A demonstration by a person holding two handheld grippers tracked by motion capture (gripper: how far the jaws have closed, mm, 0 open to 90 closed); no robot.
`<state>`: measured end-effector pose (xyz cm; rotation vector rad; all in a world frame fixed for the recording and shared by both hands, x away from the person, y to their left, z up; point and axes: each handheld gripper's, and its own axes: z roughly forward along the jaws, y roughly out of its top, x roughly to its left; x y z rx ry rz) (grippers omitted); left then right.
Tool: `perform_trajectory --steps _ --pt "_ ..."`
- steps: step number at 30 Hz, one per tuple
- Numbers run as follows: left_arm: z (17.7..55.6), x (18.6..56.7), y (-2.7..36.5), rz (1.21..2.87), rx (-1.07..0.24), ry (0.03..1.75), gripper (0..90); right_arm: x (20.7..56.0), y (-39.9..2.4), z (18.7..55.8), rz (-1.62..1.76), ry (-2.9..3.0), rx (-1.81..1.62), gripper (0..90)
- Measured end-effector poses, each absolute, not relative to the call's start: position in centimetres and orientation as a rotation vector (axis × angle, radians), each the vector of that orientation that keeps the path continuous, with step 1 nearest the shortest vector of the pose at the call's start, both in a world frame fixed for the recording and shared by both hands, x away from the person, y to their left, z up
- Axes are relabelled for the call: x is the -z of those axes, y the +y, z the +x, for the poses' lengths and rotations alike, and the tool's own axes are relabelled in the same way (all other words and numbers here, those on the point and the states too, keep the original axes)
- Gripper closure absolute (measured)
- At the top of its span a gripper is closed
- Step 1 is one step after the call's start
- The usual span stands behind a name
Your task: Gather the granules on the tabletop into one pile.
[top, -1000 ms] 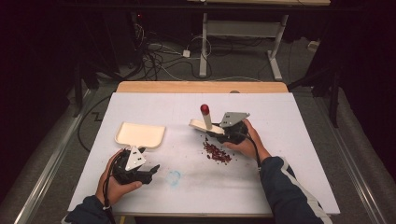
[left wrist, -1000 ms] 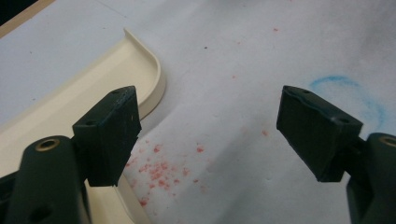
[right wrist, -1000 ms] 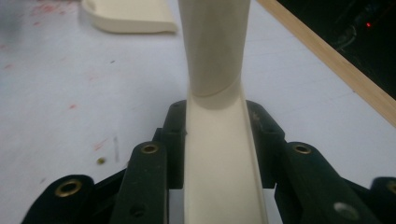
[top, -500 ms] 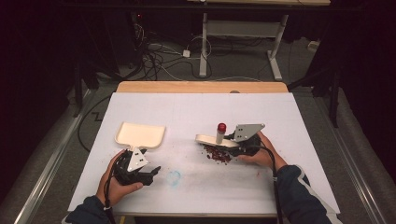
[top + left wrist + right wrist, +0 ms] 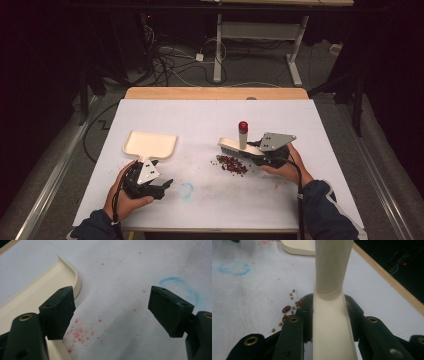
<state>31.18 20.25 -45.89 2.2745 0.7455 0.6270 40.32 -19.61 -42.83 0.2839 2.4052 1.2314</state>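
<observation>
White paper covers the tabletop (image 5: 210, 120), where the right gripper (image 5: 260, 152) has its fingers clenched on a cream brush (image 5: 239, 146) just behind a heap of red beans (image 5: 231, 164). Left gripper (image 5: 160, 186), fingers spread and empty, waits beside the dustpan (image 5: 150, 144). Sweeping seems barely begun; no beans appear in the pan.

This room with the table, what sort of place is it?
Probably a lab or workshop: a white-covered table under bright light, tangled cables on the floor behind, and a metal desk frame in the dark.
</observation>
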Motion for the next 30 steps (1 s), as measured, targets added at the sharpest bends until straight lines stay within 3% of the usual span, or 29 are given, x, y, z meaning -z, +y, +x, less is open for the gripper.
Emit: perform_trajectory --steps 8,13,30 --pt "31.1 45.9 19.8 2.277 -0.621 0.728 20.8 40.9 -20.9 38.3 0.596 2.254 -1.218 67.0" --pt "31.0 45.8 19.8 2.278 -0.621 0.72 20.7 41.6 -21.0 36.7 0.83 2.165 -1.093 67.0" --pt "31.0 45.7 19.5 2.272 -0.613 0.718 21.1 43.5 -16.4 35.8 0.966 2.153 -0.962 66.9"
